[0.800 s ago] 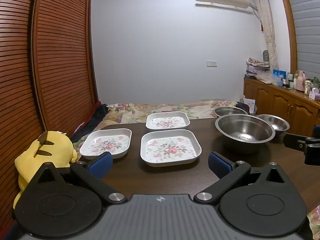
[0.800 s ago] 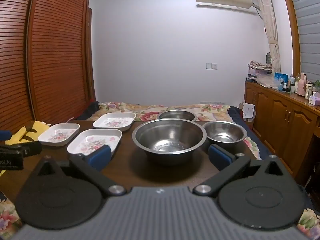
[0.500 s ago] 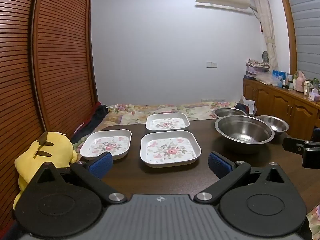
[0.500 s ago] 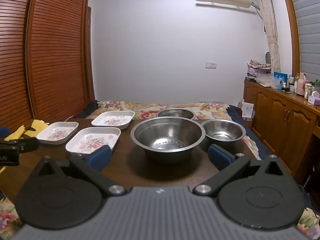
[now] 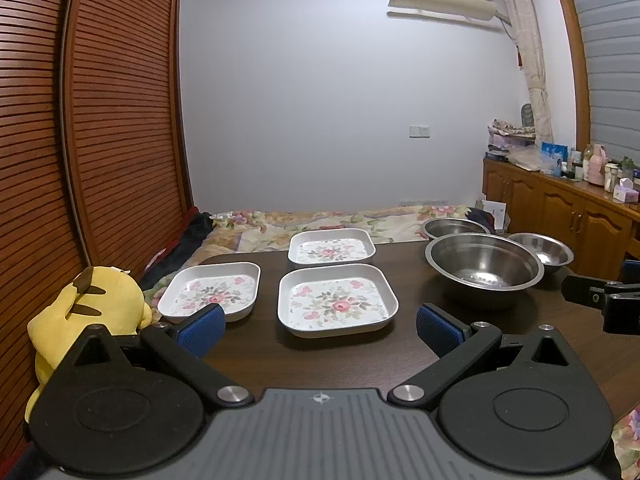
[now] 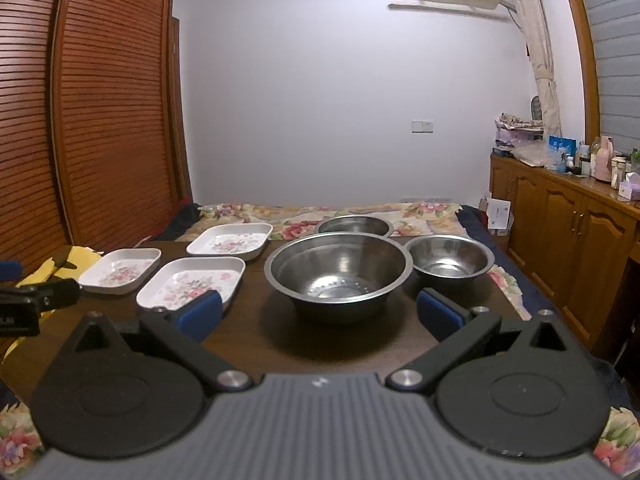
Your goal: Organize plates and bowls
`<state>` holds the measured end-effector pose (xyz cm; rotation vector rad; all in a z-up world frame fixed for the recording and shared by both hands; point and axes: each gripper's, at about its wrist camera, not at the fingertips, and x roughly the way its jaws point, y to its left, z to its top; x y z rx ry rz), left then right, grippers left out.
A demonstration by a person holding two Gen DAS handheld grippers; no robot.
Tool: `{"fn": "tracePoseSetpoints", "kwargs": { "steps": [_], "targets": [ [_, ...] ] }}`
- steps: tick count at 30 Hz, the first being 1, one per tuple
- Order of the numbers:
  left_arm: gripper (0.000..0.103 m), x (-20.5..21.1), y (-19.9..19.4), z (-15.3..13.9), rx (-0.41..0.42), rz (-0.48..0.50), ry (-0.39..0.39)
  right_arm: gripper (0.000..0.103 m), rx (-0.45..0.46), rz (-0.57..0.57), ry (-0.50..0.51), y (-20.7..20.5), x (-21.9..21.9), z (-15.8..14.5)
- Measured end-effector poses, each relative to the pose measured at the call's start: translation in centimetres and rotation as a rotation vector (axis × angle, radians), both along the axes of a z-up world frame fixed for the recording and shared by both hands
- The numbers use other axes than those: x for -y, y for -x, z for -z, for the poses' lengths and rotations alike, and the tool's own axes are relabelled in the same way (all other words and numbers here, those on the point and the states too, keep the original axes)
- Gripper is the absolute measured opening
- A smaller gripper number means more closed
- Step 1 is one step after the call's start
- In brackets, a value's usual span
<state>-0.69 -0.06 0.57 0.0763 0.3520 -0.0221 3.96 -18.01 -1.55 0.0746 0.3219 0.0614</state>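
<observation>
Three white square plates with flower prints lie on the dark wooden table (image 5: 340, 356): the nearest plate (image 5: 338, 300) straight ahead of my left gripper (image 5: 320, 326), one to its left (image 5: 210, 289), one farther back (image 5: 331, 245). My left gripper is open and holds nothing. Three steel bowls stand to the right: a large bowl (image 6: 338, 270) straight ahead of my open right gripper (image 6: 320, 314), a smaller bowl (image 6: 450, 260) at its right, another bowl (image 6: 354, 226) behind. The large bowl (image 5: 484, 266) and the plates (image 6: 192, 280) show in both views.
A yellow plush toy (image 5: 84, 316) sits at the table's left edge. A bed with a floral cover (image 5: 320, 220) lies beyond the far edge. Slatted wooden doors (image 5: 100, 120) stand on the left, a wooden cabinet (image 6: 568, 224) with bottles on the right.
Both grippers have risen or tilted slightly, so the plates and bowls sit a little lower in view. Nothing on the table has moved.
</observation>
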Motion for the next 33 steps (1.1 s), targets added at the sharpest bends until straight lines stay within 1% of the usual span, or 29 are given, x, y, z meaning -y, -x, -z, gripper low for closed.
{"fn": "tracePoseSetpoints", "kwargs": {
  "steps": [13,33],
  "targets": [
    [0.103,-0.09,0.38,-0.28,0.008,0.005,0.002,0.103,0.012,0.005,0.013,0.15,-0.2,-0.01],
    [0.103,-0.13,0.26,-0.24,0.001,0.01,0.002,0.103,0.006,0.004,0.016,0.12,-0.15,0.2]
  ]
}}
